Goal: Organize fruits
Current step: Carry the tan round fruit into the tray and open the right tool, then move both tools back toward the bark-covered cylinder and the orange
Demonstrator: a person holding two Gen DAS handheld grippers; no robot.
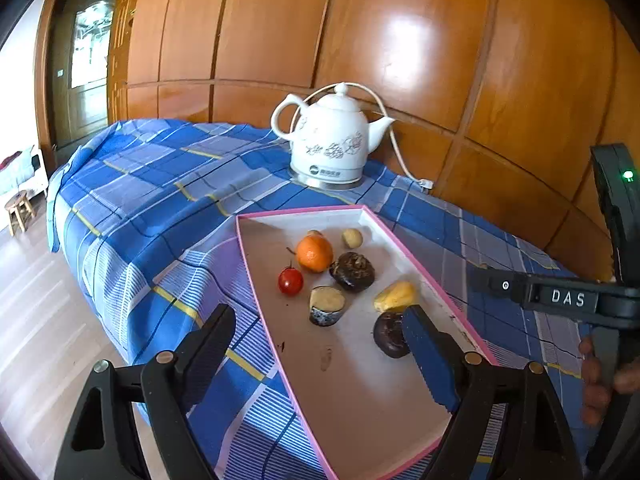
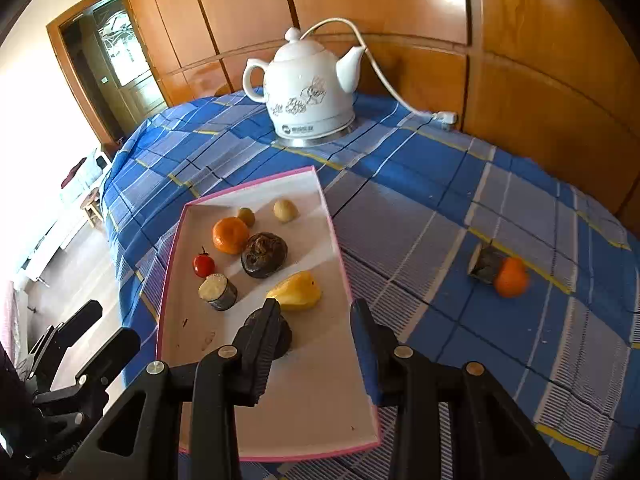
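Note:
A pink-rimmed white tray (image 1: pixel 360 392) (image 2: pixel 312 400) lies on the blue checked cloth. It holds an orange (image 1: pixel 314 254) (image 2: pixel 230 235), a cherry tomato (image 1: pixel 290 281) (image 2: pixel 203 265), two dark round fruits (image 1: pixel 353 271) (image 2: pixel 264 255), a cut cane piece (image 1: pixel 326 305) (image 2: pixel 218 291), a yellow fruit (image 1: pixel 395 295) (image 2: pixel 297 290) and small pale fruits (image 1: pixel 352 238) (image 2: pixel 285 210). Another orange (image 2: pixel 511 277) and a cut piece (image 2: pixel 486 265) lie on the cloth at the right. My left gripper (image 1: pixel 318 328) is open above the tray's near part. My right gripper (image 2: pixel 316 314) is open over the tray, empty.
A white ceramic kettle (image 1: pixel 330 138) (image 2: pixel 310 88) with a cord stands at the table's back by the wooden wall. The table's left edge drops to the floor, where a small stool (image 1: pixel 18 210) stands. The right gripper's body (image 1: pixel 580 300) shows at the left view's right.

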